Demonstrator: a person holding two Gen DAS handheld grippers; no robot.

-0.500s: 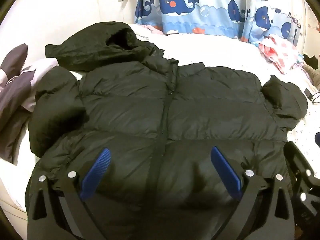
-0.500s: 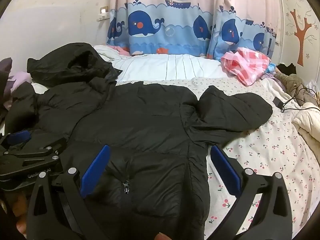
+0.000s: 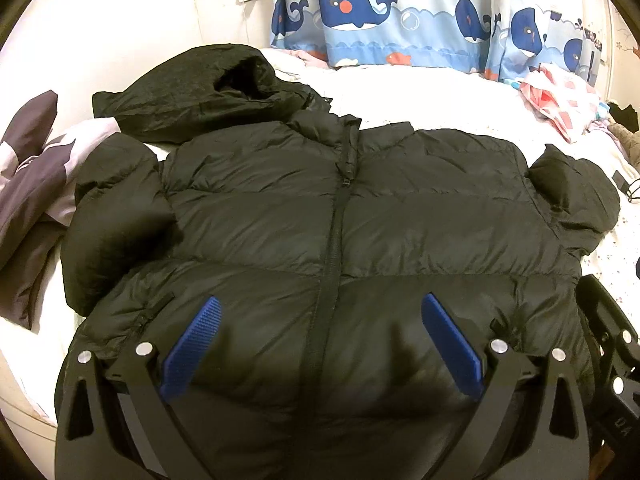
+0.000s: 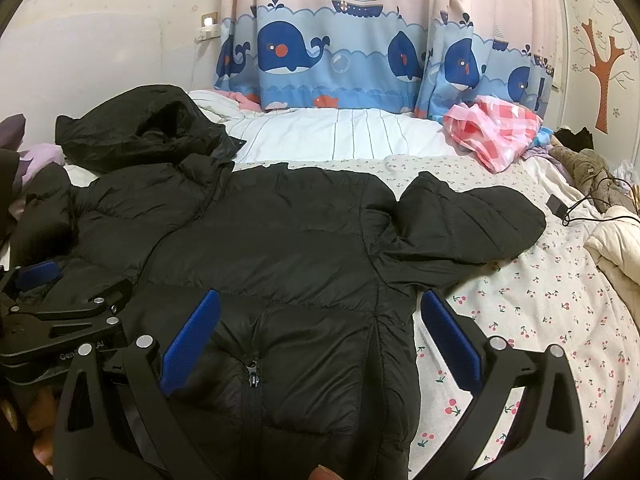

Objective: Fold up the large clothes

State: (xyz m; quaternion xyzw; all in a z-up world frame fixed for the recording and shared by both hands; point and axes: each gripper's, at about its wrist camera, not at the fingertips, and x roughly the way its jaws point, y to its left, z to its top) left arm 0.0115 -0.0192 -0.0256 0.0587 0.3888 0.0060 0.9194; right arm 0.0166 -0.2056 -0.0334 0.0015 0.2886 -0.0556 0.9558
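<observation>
A black hooded puffer jacket (image 3: 280,216) lies front up and zipped on the bed, hood (image 3: 208,84) toward the far left wall, sleeves bent at both sides. It also shows in the right wrist view (image 4: 288,248), with its right sleeve (image 4: 472,220) lying out on the sheet. My left gripper (image 3: 320,340) is open and empty over the jacket's lower front, straddling the zipper. My right gripper (image 4: 320,340) is open and empty over the jacket's lower right side by the pocket zipper (image 4: 253,376). The left gripper's body (image 4: 60,316) shows at the left in the right wrist view.
The bed has a cherry-print sheet (image 4: 540,312) and a white striped quilt (image 4: 340,132). A pink checked cloth (image 4: 496,132) lies at the back right. A purple pillow (image 3: 28,184) is at the left. A cream garment (image 4: 612,240) and a black cable (image 4: 588,204) lie at the right. Whale curtains (image 4: 340,60) hang behind.
Both grippers have shifted only slightly; the jacket lies as before.
</observation>
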